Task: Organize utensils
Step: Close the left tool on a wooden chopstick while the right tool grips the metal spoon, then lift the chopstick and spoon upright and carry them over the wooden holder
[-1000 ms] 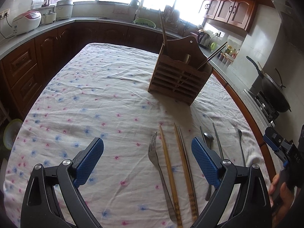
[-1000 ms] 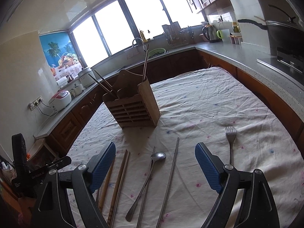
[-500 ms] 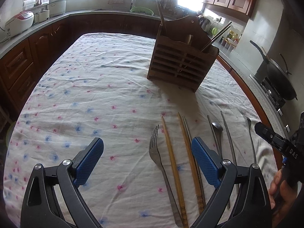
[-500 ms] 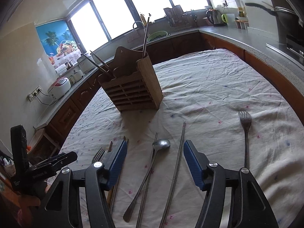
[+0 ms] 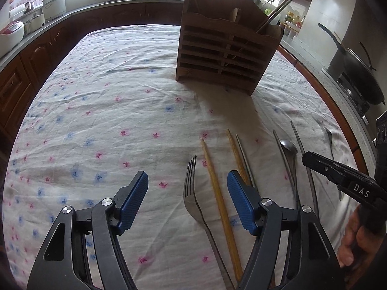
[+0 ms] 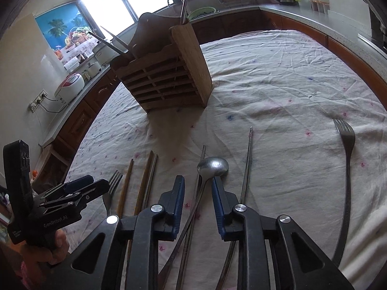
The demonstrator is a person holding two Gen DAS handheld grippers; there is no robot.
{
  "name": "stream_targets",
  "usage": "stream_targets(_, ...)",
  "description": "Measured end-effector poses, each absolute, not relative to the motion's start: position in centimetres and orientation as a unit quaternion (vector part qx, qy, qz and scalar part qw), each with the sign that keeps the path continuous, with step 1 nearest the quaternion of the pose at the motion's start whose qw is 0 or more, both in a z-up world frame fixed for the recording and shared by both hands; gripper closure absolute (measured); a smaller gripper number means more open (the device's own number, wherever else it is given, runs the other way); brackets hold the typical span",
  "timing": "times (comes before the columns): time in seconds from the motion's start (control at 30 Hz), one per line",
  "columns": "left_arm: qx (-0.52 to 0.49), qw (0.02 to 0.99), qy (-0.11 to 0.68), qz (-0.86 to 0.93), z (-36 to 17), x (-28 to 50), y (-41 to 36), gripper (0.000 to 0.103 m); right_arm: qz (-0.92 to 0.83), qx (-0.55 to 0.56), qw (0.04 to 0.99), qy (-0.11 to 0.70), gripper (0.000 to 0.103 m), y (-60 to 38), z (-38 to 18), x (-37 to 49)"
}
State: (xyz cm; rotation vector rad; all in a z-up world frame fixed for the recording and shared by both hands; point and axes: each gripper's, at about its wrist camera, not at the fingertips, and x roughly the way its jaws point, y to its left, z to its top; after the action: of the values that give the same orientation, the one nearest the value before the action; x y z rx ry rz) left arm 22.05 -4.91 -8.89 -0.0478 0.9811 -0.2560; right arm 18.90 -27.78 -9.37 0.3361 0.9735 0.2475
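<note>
Right tongs (image 6: 197,194): black frame, blue ribbed pads, narrowed but not closed, set to either side of the spoon (image 6: 212,166) handle just below its rounded steel bowl; contact cannot be told. Thin steel chopstick (image 6: 247,162) just right of the pads, another slim steel rod beside the spoon handle. Further right, well apart, a long steel fork (image 6: 346,159) with curved handle. To the left, two pale wooden chopsticks (image 6: 145,181) and a second fork.

Left tongs (image 5: 187,199): same blue textured pads, spread wide, holding nothing, poised low over the cloth with a fork (image 5: 191,186) and one wooden chopstick (image 5: 214,176) lying between the pads. Second wooden chopstick partly hidden behind the right-hand pad.

All loose utensils lying flat in a rough row on the worktop, under a wrinkled white cloth (image 5: 108,111) with small pink and blue flowers.

Beyond the row, a slatted wooden holder (image 5: 225,53), boxy with scalloped top, upright, a few sticks already leaning inside.
</note>
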Motion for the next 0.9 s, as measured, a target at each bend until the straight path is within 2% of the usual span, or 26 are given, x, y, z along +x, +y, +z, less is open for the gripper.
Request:
stream_targets(0.1,-0.020,0.867,0.481,-0.127,-9.5,22.5,-5.1,0.036,0.116,0.162,0.852,0.484,0.080,-27.6,-10.5,19.4)
stream_targets(0.2,-0.017,0.859,0.495,-0.130,-10.3,23.2,-5.4,0.050,0.113,0.165,0.843,0.499,0.084,-27.6,-11.4,19.9)
stream_targets(0.3,-0.007,0.862,0.490,-0.127,-10.4,23.3,-5.7,0.055,0.113,0.170,0.843,0.497,0.086,-27.7,-11.6,20.2)
stream_targets(0.37,-0.007,0.862,0.490,-0.128,-10.4,23.5,-5.8,0.067,0.111,0.166,0.843,0.500,0.089,-27.6,-11.6,20.5)
stream_targets(0.43,0.000,0.863,0.489,-0.124,-10.4,23.6,-5.8,0.084,0.111,0.152,0.844,0.502,0.089,-27.3,-11.4,20.6)
stream_targets(0.53,-0.012,0.861,0.492,-0.129,-10.5,23.8,-5.5,0.097,0.116,0.126,0.848,0.502,0.095,-26.6,-11.2,20.7)
stream_targets(0.67,-0.027,0.864,0.487,-0.127,-9.9,23.4,-4.6,0.099,0.122,0.126,0.855,0.488,0.100,-26.2,-10.6,20.2)
stream_targets(0.9,-0.060,0.879,0.454,-0.135,-7.1,21.4,-3.1,0.099,0.134,0.143,0.870,0.453,0.101,-26.7,-8.1,19.0)
